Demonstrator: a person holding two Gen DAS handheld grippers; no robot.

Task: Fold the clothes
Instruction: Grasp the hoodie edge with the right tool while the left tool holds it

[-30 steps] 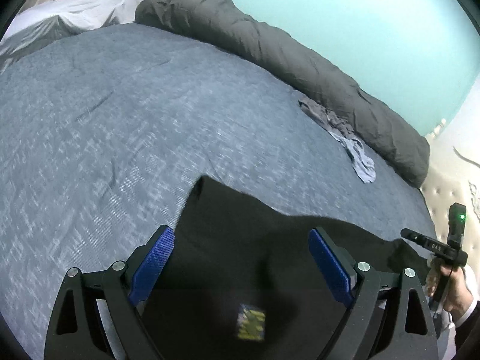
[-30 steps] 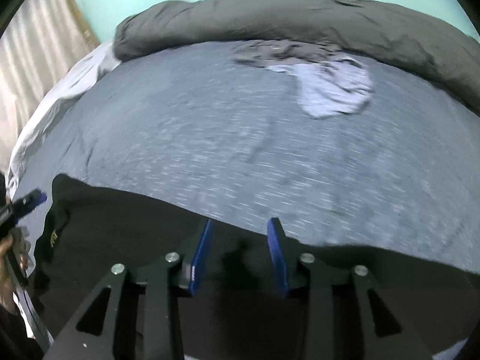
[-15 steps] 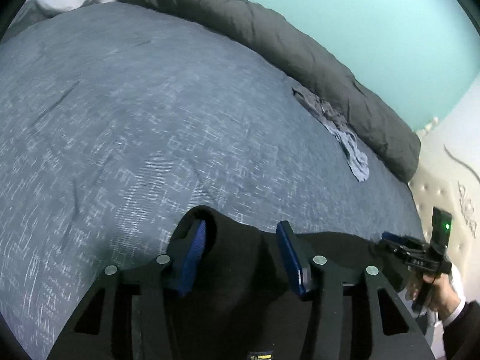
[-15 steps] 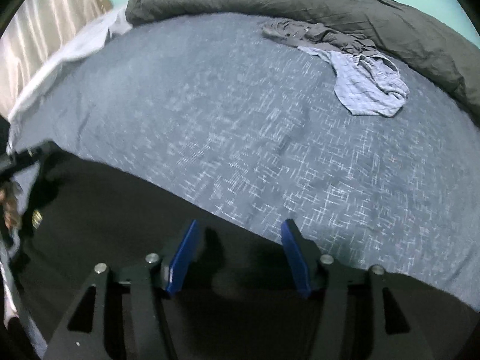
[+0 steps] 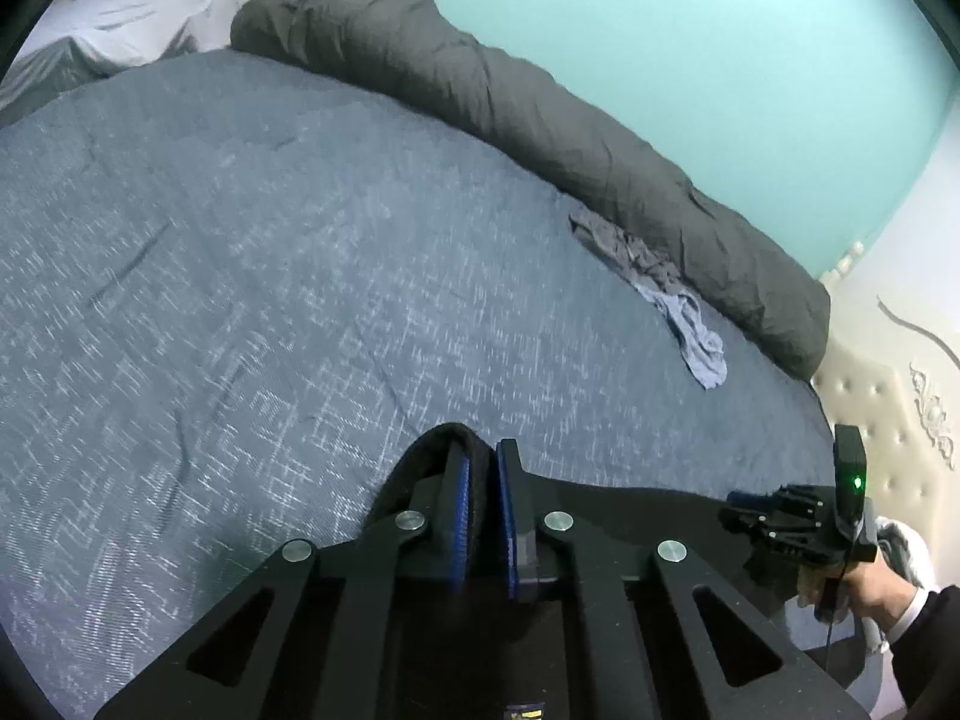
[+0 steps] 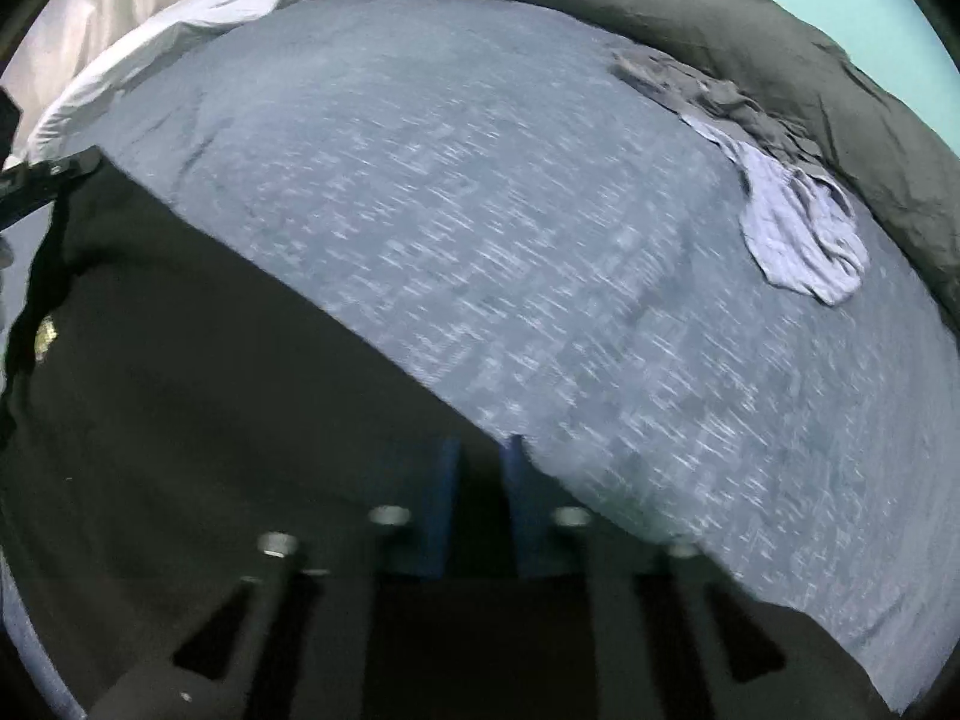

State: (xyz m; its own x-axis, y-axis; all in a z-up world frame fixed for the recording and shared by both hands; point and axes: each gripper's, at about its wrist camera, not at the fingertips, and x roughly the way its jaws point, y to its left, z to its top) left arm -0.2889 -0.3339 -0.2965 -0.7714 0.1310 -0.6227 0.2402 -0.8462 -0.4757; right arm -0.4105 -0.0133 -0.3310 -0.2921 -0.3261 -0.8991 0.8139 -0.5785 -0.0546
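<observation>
A black garment [image 5: 630, 516] is stretched between my two grippers over the blue-grey bed [image 5: 240, 240]. My left gripper [image 5: 480, 468] is shut on one folded corner of it, with black cloth squeezed between the blue pads. In the blurred right wrist view, my right gripper [image 6: 480, 468] is shut on the opposite edge of the black garment [image 6: 210, 390]. A small yellow label [image 6: 45, 333] shows near the garment's far corner, by the left gripper [image 6: 48, 174]. The right gripper [image 5: 750, 510] appears at the right of the left wrist view, held by a hand [image 5: 870, 588].
A loose pile of grey and light blue clothes [image 5: 660, 282] [image 6: 798, 240] lies at the bed's far side, against a rolled dark grey duvet [image 5: 540, 108] [image 6: 750, 30]. A white pillow [image 5: 120, 30] is at the far left. A tufted cream headboard [image 5: 888, 396] rises at the right.
Both grippers have gone from wide open to shut on the black garment's edges. The garment now hangs taut between them, lifted off the bed.
</observation>
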